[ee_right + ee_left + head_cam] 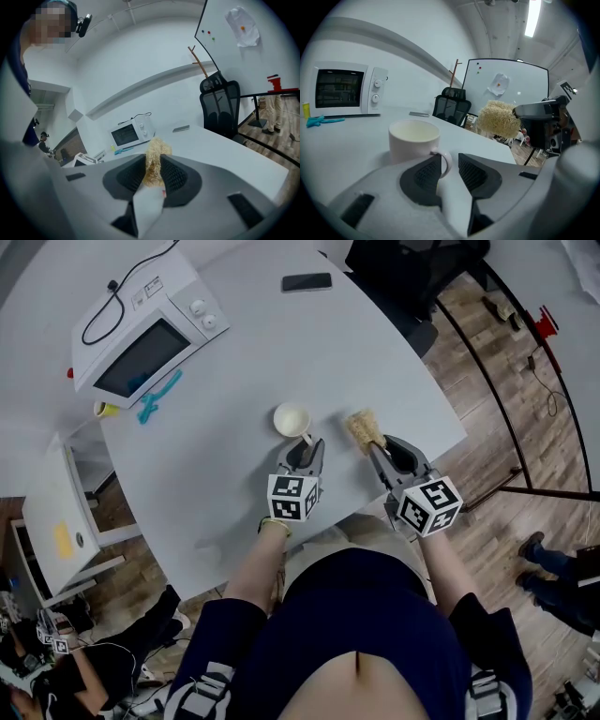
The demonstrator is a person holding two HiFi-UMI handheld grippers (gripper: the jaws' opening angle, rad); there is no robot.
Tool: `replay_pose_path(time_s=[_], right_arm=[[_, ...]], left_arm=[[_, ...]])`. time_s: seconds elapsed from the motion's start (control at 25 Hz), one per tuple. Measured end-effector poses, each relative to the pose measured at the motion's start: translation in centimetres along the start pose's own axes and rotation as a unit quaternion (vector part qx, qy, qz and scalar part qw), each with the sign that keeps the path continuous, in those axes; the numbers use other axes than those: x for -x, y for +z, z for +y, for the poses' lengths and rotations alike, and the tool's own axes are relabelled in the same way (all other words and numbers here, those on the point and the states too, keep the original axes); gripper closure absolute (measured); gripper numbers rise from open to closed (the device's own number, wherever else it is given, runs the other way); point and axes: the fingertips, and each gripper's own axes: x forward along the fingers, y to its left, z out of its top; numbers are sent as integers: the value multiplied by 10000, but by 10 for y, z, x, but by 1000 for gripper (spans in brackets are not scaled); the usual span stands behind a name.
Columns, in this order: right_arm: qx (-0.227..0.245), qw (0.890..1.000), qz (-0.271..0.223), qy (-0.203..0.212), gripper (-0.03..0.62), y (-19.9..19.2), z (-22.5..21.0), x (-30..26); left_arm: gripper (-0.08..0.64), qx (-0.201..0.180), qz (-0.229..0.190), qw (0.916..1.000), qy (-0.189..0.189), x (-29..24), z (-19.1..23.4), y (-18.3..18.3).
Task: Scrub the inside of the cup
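Observation:
A white cup (292,418) stands upright on the white table (234,493), its handle toward me. My left gripper (305,448) is right behind it. In the left gripper view the cup (414,138) looks empty, and its handle sits between the jaws of my left gripper (449,171); a gap shows on the right pad's side, so the jaws stand open. My right gripper (380,451) is shut on a straw-coloured fibrous scrubber (364,430), held just right of the cup. The scrubber (153,154) is pinched between the pads of the right gripper (153,176).
A white microwave (145,329) stands at the table's far left, with a blue tool (159,395) and a small yellow cup (103,410) beside it. A dark phone (307,282) lies at the far edge. A black office chair (220,110) stands beyond the table.

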Motion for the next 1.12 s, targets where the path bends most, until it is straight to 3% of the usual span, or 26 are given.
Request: replay_pose_path(time_s=[0.16,0.44,0.72,1.12], right_arm=[[26,10000,-3,22,486,-3,8,3],[120,9998,-150,7,486,-5,32,12],[148,9994,-301,-101,486,-10,63,34],[346,9974,-554,-302,486,-18,114,81]], left_arm=[[370,-15,53,9999,-101,8,-4,-1],[364,127,-191,9995,194,60,2,11],[495,221,-719,9957,548,124,-8,35],[541,177,-1023,9924,653,195,-34,49]])
